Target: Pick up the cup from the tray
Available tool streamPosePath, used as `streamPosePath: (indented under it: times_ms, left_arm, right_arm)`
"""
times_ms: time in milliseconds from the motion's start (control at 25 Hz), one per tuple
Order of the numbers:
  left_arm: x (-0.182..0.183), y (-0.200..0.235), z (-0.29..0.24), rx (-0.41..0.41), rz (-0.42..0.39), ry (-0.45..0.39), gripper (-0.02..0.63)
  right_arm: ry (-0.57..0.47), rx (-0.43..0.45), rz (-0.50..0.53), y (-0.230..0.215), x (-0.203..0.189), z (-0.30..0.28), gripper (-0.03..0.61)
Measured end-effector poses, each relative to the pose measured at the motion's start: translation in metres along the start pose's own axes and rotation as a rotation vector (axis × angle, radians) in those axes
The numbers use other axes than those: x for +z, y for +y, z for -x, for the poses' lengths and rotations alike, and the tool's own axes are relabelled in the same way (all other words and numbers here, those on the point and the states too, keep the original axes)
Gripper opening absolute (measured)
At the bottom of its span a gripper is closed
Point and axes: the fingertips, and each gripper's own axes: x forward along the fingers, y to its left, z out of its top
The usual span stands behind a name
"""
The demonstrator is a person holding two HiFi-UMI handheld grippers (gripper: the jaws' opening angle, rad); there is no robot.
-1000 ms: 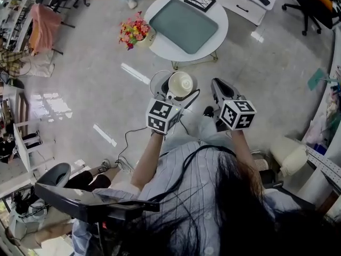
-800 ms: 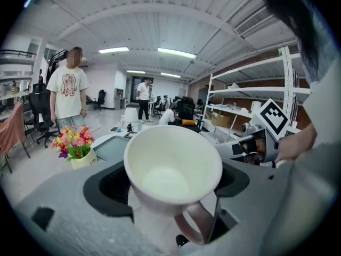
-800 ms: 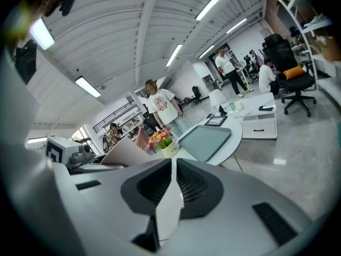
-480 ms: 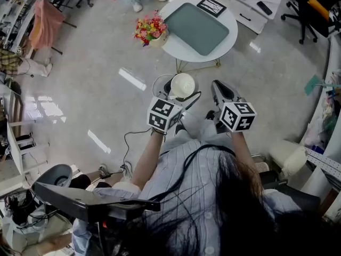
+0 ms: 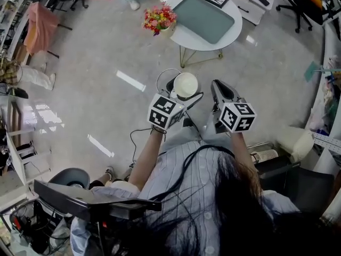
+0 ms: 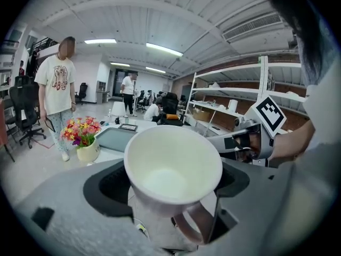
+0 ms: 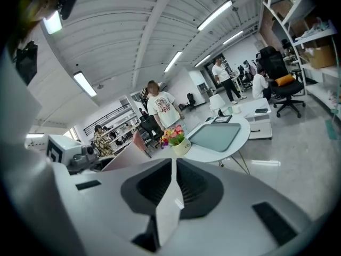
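Clearly the left gripper (image 6: 170,217) has the cup (image 6: 173,167): its jaws are closed onto the lower body, well below the rim and just beside the root of the handle (image 6: 194,225). The right gripper (image 7: 171,185) holds nothing, its jaws pressed flat together.

The cup looks like glazed ceramic, so I judge it stiff, fairly weighty for its size, smooth enough to slip and sure to break if it drops to the hard floor (image 5: 96,63) beneath it. A firm pinch across the wall low down, as here, seems sound. The handle would be the other place to take it, though a pinch there could let the cup swing.

Its long axis runs from base to mouth and stands roughly upright, tipped back a little toward the person, so both the left gripper view and the head view look down into the empty white bowl. The handle points down and toward the person's right.

Beyond it, well apart, the grey-green tray (image 5: 206,18) lies bare on the round white surface (image 5: 186,36), with a pot of flowers (image 5: 159,17) at that surface's edge.
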Motion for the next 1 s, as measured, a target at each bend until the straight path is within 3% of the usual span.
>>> streamPosePath:
  times_ms: [280,560,1000]
  left_arm:
    - [-0.032,-0.009,0.026,-0.016,0.050,0.002,0.445]
    - [-0.034,-0.035,0.028,-0.026,0.083,-0.023,0.445]
    - [-0.024,-0.095,0.008,-0.008,0.087,-0.032,0.445]
  right_arm:
    - [0.028,-0.016,0.016,0.030,-0.038,0.029,0.043]
    - [0.068,-0.001,0.041,0.035,-0.054,0.059,0.043]
    - [0.052,0.046,0.075,0.011,-0.044,0.113,0.043]
